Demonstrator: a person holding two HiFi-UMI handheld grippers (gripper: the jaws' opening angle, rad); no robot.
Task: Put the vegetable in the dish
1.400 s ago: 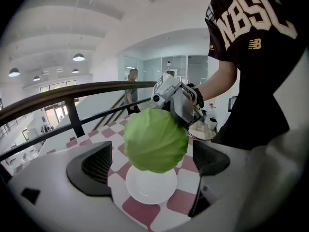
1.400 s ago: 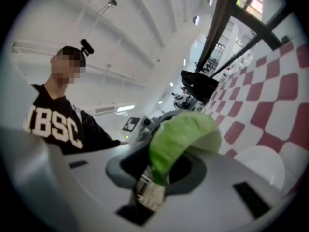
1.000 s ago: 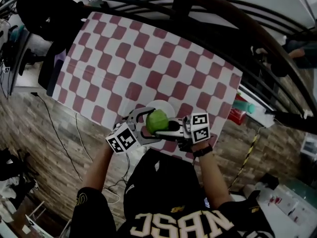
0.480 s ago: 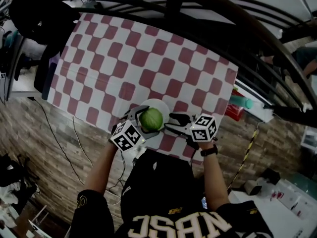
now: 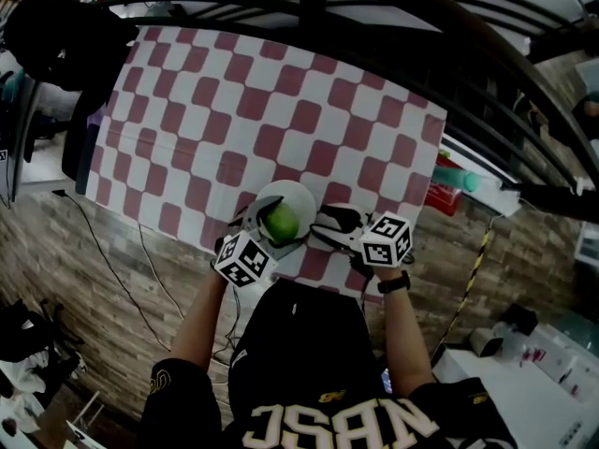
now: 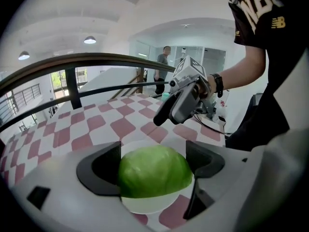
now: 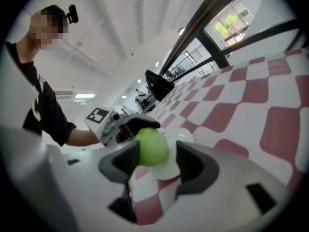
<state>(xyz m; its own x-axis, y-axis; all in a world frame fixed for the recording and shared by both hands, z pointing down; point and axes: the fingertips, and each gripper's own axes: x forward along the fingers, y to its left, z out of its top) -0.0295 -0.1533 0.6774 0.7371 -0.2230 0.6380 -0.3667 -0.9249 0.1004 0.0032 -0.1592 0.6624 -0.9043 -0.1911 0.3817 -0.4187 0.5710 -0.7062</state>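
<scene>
A round green cabbage (image 5: 281,223) hangs just over a white dish (image 5: 298,195) near the front edge of the red-and-white checkered table (image 5: 281,110). My left gripper (image 5: 274,224) has the cabbage (image 6: 154,172) between its jaws, which are closing, and both pads touch it. The dish (image 6: 145,206) shows just under it. My right gripper (image 5: 318,227) stands open a little to the right, apart from the cabbage (image 7: 151,147), with nothing between its jaws. In the left gripper view the right gripper (image 6: 159,120) points down at the table.
A dark curved railing (image 5: 449,54) arcs across the far and right sides of the table. A red object (image 5: 444,204) sits off the table's right edge. A black shape (image 5: 56,26) lies at the far left corner. The floor is wood-patterned.
The right gripper has opened, let go of the cabbage and drawn back to the right. The cabbage stays in the left gripper over the dish.
</scene>
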